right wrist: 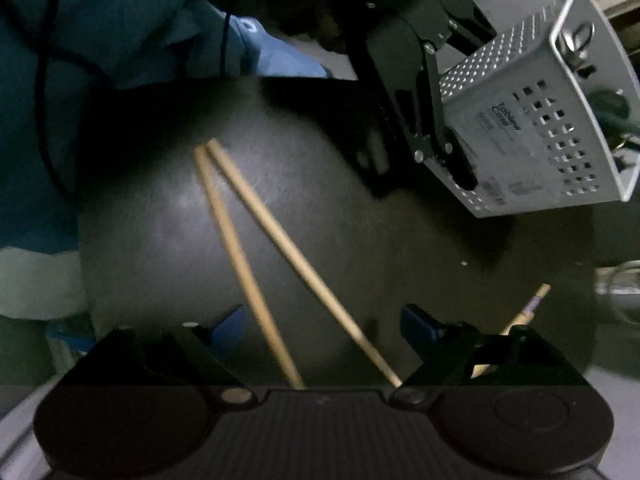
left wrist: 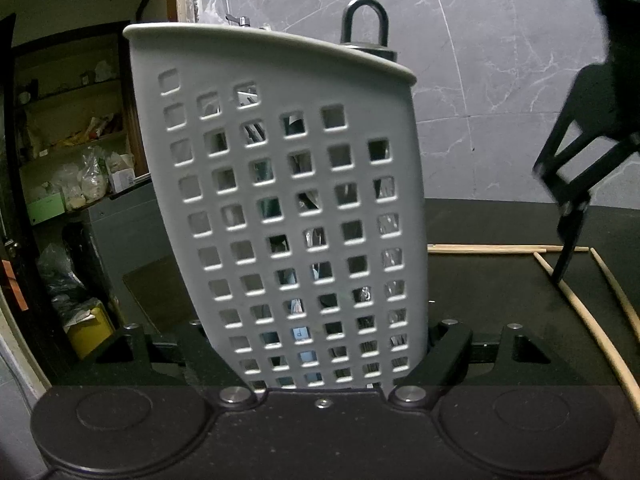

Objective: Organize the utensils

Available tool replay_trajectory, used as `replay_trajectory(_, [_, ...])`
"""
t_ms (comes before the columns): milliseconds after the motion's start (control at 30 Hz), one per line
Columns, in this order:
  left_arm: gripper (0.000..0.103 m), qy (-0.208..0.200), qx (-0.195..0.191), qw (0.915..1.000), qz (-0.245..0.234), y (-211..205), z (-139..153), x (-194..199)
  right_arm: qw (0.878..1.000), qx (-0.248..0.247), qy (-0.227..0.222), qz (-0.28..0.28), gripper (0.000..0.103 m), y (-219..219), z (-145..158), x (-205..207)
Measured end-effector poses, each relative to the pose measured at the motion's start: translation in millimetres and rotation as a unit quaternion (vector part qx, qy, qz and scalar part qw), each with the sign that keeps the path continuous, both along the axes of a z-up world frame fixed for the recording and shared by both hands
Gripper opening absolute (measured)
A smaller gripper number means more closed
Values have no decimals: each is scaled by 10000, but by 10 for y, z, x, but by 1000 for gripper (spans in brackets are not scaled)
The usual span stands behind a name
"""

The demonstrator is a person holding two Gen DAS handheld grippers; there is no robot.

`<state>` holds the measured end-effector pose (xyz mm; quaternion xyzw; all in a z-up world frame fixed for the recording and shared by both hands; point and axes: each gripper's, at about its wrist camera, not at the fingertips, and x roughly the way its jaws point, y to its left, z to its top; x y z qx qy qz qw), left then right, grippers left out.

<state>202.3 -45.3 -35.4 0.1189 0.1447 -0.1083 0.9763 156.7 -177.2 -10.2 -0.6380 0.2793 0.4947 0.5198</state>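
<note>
- The utensil holder point(left wrist: 280, 208) is a pale grey plastic caddy with rows of square holes in its walls and a rolled rim; it is lifted and tilted, clamped low down between the fingers point(left wrist: 440, 356) of the left gripper point(left wrist: 324, 360). A printed label shows on one side point(right wrist: 508, 120). Utensils stand inside it, one with a dark loop handle point(left wrist: 366, 24) rising above the rim.
- Two wooden chopsticks point(right wrist: 256, 240) lie on the dark bench point(right wrist: 160, 220), their far ends touching, spreading apart toward the right gripper point(right wrist: 320, 336), whose fingers sit spread on either side of them.
- More chopsticks point(left wrist: 488, 249) lie flat farther off on the bench.
</note>
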Motion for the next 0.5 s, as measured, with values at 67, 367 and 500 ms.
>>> replay_trajectory(67, [81, 2, -7, 10000, -9, 1, 1, 1, 9987, 14, 454, -220, 82, 48, 31, 162])
replay_trajectory(367, [80, -22, -78, 10000, -54, 53, 5, -7, 9574, 922, 1886, -1984, 65, -243, 59, 823])
replay_trajectory(500, [80, -29, -103, 9999, -73, 83, -5, -5, 9429, 1376, 1816, -2430, 47, -428, 76, 812])
